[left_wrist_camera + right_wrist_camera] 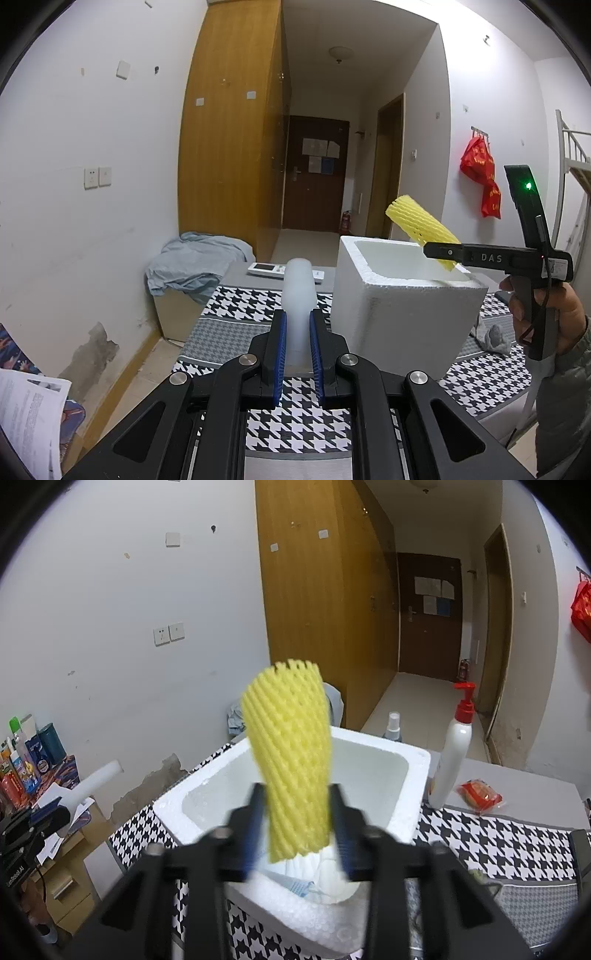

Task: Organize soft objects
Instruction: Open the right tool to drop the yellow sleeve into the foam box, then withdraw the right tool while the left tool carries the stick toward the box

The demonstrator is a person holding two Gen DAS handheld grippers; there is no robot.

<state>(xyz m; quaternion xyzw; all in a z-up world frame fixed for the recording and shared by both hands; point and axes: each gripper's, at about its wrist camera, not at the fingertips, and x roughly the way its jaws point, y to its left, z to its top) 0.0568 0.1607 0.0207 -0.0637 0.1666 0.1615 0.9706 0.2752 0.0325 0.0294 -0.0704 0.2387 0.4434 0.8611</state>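
R gripper (295, 823) clamps yellow foam net (291, 760), long axis tilted up, directly over foam box (373, 775); L gripper (297, 343), clamping white foam sleeve (299, 295), sits beside box, farther off.

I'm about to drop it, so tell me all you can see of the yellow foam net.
The yellow foam net is a soft sleeve of open diamond mesh, flattened, with a jagged cut top edge. The right gripper is shut on its lower part, so most of it sticks out past the fingers. From the left wrist it tilts up and away over the open white foam box, its lower end just above the rim. Only the blue pads touch it.
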